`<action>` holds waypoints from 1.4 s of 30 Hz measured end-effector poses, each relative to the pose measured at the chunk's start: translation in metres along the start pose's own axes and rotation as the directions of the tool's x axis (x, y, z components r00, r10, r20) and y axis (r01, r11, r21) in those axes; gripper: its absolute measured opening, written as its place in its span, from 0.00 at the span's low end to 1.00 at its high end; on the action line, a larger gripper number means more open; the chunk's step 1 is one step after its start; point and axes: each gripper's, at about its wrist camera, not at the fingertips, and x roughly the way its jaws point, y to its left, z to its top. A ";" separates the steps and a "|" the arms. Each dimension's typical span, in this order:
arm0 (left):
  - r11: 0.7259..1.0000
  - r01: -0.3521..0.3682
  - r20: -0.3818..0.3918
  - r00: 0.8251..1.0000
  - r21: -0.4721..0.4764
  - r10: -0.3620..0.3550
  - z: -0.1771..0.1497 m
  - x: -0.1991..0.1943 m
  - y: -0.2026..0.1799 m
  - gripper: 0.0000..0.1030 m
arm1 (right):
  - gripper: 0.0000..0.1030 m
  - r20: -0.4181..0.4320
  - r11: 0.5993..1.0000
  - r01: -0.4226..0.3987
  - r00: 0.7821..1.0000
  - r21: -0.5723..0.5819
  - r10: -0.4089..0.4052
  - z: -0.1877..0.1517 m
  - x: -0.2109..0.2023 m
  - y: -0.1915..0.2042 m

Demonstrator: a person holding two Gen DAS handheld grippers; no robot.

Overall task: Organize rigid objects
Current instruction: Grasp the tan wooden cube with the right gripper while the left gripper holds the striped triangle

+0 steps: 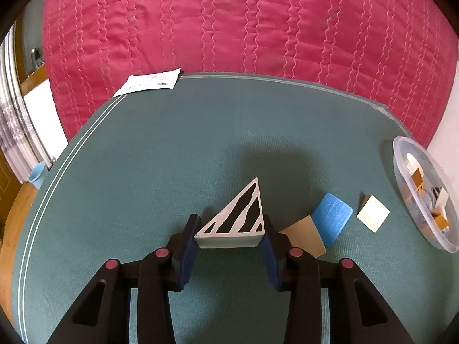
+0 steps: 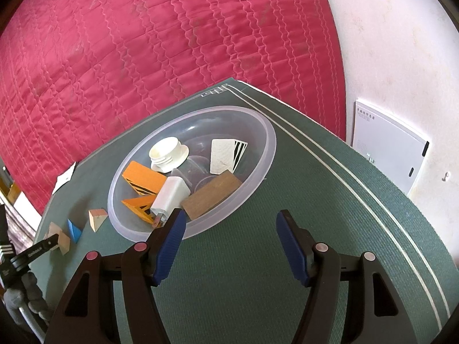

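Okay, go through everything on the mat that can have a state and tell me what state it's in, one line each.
left gripper: shut on the striped triangular block.
striped triangular block: gripped at its near edge, striped face up.
right gripper: open, holding nothing.
clear bowl: upright, partly filled with blocks and other pieces.
blue block: loose on the mat.
tan block: loose, beside the blue one.
pale block: loose, outside the bowl.

Green mat (image 1: 178, 149), clear bowl (image 2: 269, 143) (filled), loose blocks (image 1: 332, 218), paper (image 1: 149, 81)
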 end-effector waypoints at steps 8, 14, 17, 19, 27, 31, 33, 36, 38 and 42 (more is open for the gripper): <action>0.998 -0.013 0.039 0.999 -0.058 0.015 -0.002 -0.017 0.016 0.42 | 0.65 -0.082 0.997 -0.063 0.995 -0.050 0.059 -0.011 -0.007 0.033; 0.998 -0.024 0.063 0.998 -0.061 0.028 -0.003 -0.024 0.016 0.42 | 0.65 -0.097 0.968 -0.195 0.979 -0.157 0.182 -0.016 -0.020 0.090; 0.998 -0.028 0.078 0.996 -0.061 0.033 -0.002 -0.028 0.017 0.42 | 0.65 -0.133 0.952 -0.243 0.966 -0.187 0.220 -0.020 -0.014 0.113; 0.997 -0.028 0.081 0.996 -0.065 0.033 -0.003 -0.029 0.018 0.42 | 0.65 -0.167 0.944 -0.274 0.955 -0.186 0.244 -0.021 -0.006 0.126; 0.996 -0.030 0.093 0.995 -0.080 0.038 -0.001 -0.032 0.021 0.42 | 0.65 -0.311 0.908 -0.356 0.908 -0.219 0.281 -0.030 0.038 0.173; 0.995 -0.032 0.098 0.994 -0.094 0.041 -0.001 -0.034 0.024 0.42 | 0.65 -0.329 0.908 -0.343 0.909 -0.239 0.257 -0.028 0.059 0.187; 0.994 -0.032 0.099 0.994 -0.102 0.042 -0.001 -0.035 0.027 0.42 | 0.65 -0.327 0.908 -0.331 0.914 -0.256 0.241 -0.026 0.068 0.194; 0.994 -0.030 0.100 0.994 -0.106 0.041 -0.001 -0.036 0.027 0.42 | 0.64 -0.315 0.910 -0.308 0.924 -0.276 0.217 -0.024 0.081 0.203; 0.994 -0.030 0.099 0.994 -0.107 0.041 -0.001 -0.036 0.027 0.42 | 0.61 -0.303 0.908 -0.297 0.930 -0.296 0.206 -0.021 0.086 0.210; 0.993 -0.027 0.101 0.994 -0.111 0.038 -0.001 -0.037 0.028 0.42 | 0.54 -0.261 0.905 -0.236 0.954 -0.354 0.147 -0.020 0.094 0.222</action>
